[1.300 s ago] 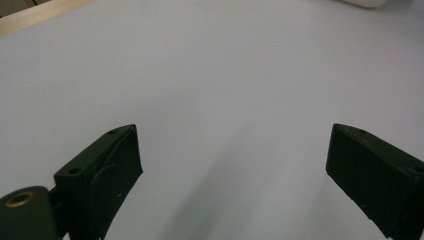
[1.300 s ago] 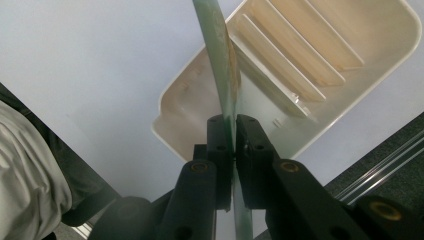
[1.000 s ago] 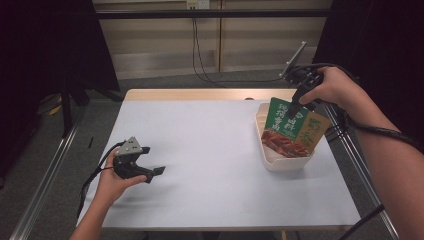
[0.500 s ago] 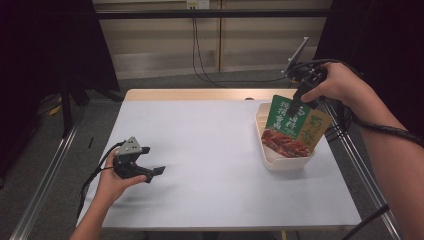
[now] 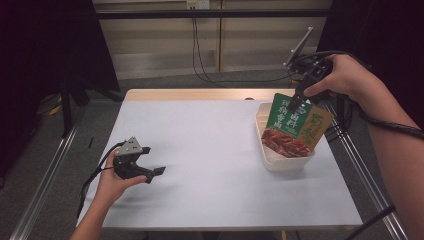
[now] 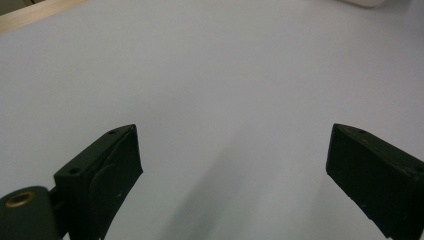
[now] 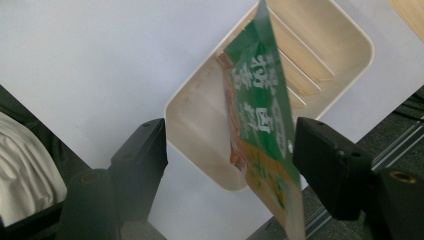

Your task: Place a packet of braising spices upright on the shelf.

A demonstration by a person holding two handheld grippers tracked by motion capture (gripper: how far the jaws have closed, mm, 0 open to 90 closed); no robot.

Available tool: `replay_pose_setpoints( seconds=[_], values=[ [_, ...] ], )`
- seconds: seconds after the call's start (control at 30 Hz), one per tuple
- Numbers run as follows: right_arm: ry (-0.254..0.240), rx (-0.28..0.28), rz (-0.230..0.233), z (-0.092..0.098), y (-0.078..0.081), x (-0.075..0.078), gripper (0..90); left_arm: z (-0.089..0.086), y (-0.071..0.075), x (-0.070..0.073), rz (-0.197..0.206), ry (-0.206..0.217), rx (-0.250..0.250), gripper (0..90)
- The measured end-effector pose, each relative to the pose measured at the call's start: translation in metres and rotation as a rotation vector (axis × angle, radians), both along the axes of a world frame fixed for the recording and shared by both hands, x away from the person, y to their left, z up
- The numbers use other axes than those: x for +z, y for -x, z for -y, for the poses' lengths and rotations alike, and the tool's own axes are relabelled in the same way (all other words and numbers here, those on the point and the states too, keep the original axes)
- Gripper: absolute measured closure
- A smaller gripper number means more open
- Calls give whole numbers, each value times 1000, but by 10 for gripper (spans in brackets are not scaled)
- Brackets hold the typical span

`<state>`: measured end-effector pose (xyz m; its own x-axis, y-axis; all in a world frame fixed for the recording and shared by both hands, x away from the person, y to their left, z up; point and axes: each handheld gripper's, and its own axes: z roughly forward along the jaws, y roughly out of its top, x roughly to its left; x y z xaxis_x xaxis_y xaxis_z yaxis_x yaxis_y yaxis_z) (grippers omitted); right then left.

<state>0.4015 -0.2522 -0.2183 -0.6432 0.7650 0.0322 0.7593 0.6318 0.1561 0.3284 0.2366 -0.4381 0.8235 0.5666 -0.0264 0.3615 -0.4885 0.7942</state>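
A green and orange food pouch (image 5: 295, 127) stands upright, leaning, in a white plastic bin (image 5: 287, 162) at the table's right side. My right gripper (image 5: 301, 95) hovers at the pouch's top edge. Its jaws have just been opening. In the right gripper view the pouch (image 7: 260, 115) sits between the spread jaws of that gripper (image 7: 230, 135), close to the right-hand jaw, with a wide gap on the other side and no pad pressing it. The bin (image 7: 350, 45) lies beneath. My left gripper (image 5: 157, 172) rests open on the table at the front left, and nothing lies between its jaws (image 6: 232, 135).
The white table top (image 5: 210, 150) stretches between the two hands. A metal rail (image 5: 360, 165) runs along the table's right edge, close to the bin. Cables hang at the back wall (image 5: 200, 50).
My right gripper's jaws have spread apart and the hand has risen a little above the pouch. The pouch stays leaning in the bin. My left hand has kept still.
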Motion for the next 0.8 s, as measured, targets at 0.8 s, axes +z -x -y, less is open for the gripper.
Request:
replay_pose_setpoints(
  seconds=[0.8],
  values=[
    [-70, 94, 8, -37, 7, -14, 273, -2, 1, 4, 7, 36, 6, 73]
  ],
)
